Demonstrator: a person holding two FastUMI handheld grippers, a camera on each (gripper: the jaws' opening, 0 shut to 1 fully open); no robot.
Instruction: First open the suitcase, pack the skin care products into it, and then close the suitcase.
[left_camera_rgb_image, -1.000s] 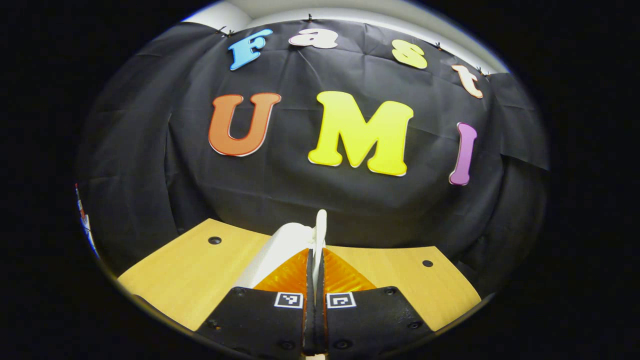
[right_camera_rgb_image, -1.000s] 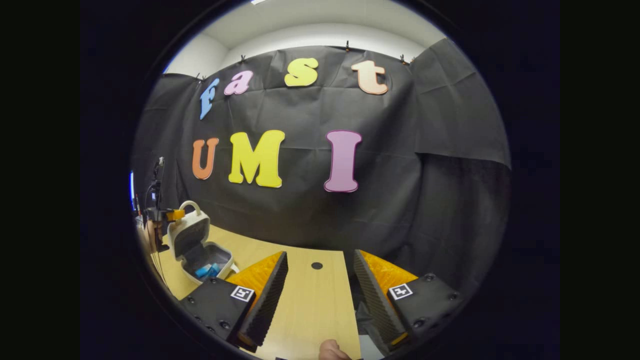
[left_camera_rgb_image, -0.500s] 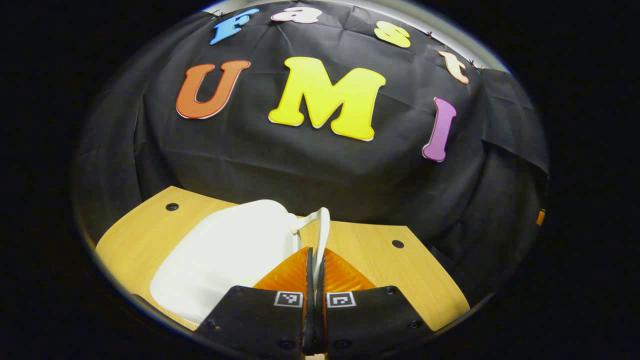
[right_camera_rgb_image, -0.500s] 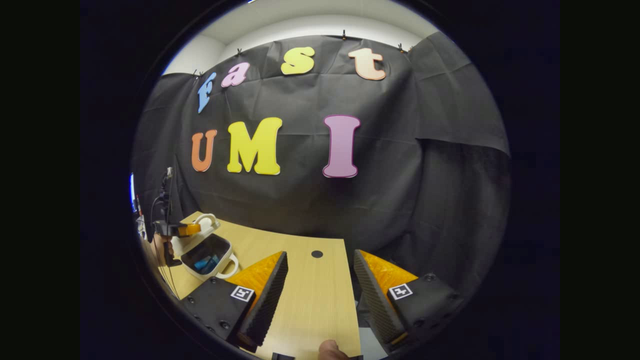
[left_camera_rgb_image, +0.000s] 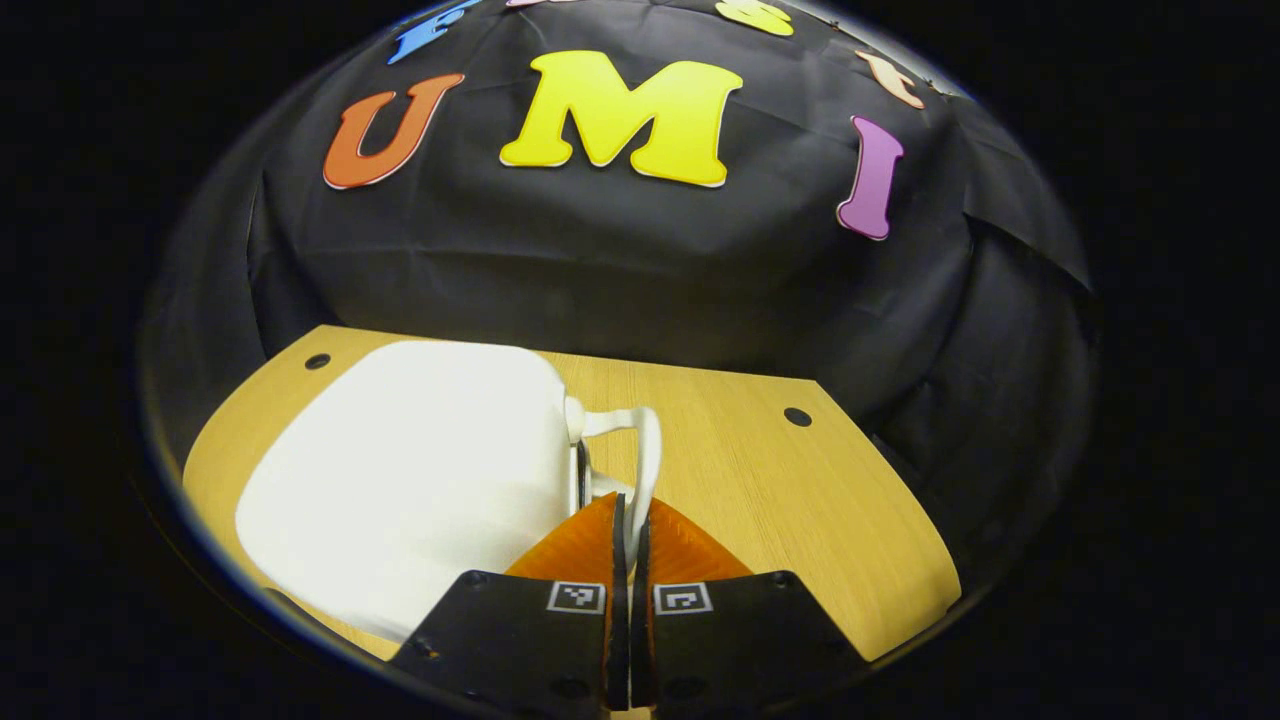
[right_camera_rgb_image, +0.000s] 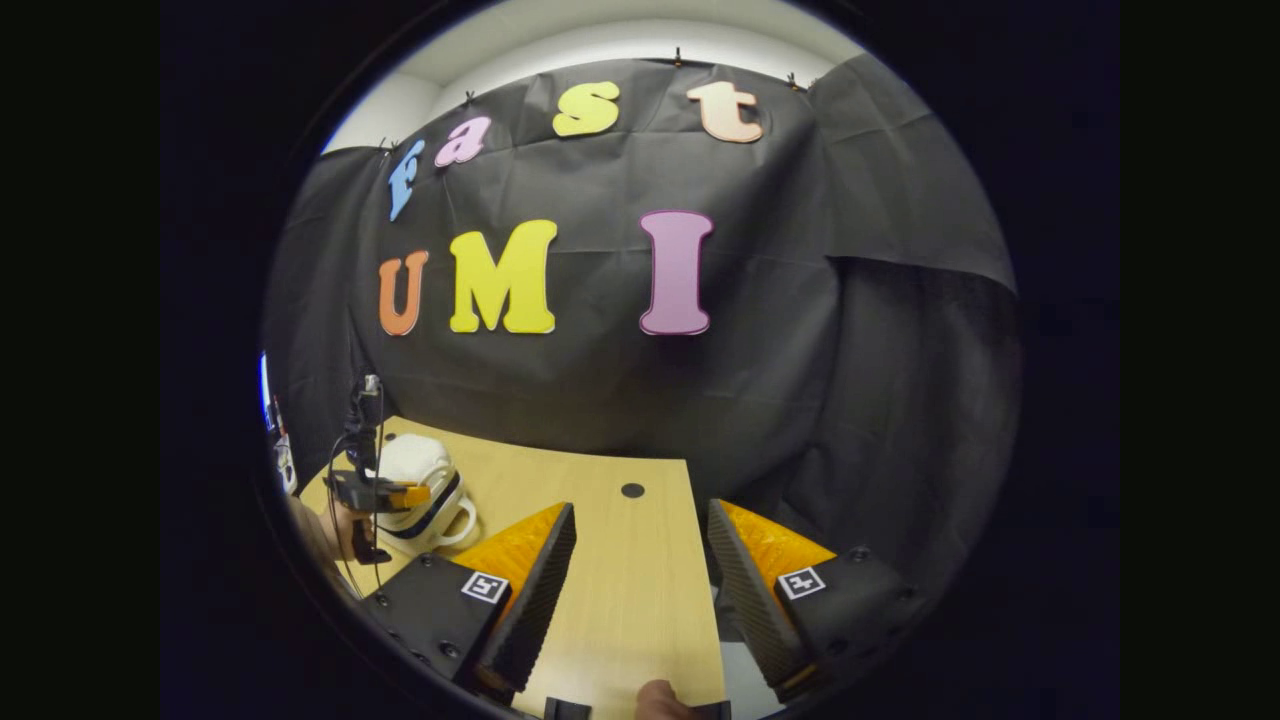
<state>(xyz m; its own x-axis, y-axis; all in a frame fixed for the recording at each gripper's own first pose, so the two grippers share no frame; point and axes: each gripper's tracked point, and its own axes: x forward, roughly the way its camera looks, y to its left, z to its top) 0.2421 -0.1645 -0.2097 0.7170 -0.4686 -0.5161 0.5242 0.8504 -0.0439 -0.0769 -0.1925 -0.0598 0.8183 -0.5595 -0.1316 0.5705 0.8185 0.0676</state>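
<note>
The white suitcase (left_camera_rgb_image: 400, 490) is seen lid-down on the table (left_camera_rgb_image: 760, 500), its handle (left_camera_rgb_image: 648, 462) pinched by the left gripper (left_camera_rgb_image: 630, 520); the right gripper (right_camera_rgb_image: 640, 545) is held spread apart, well clear, above bare table

Gaping right tool (right_camera_rgb_image: 640, 560) above table (right_camera_rgb_image: 620, 590), suitcase (right_camera_rgb_image: 420, 490) leftward

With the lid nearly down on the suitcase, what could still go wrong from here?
1. The left gripper pinches only the thin handle of the suitcase; it could slip out before the lid seats.
2. In the right gripper view a dark gap shows between lid and base, so the case may end up not fully shut.
3. The right gripper hangs open over the table, away from the case, so nothing steadies the base if it slides.
</note>
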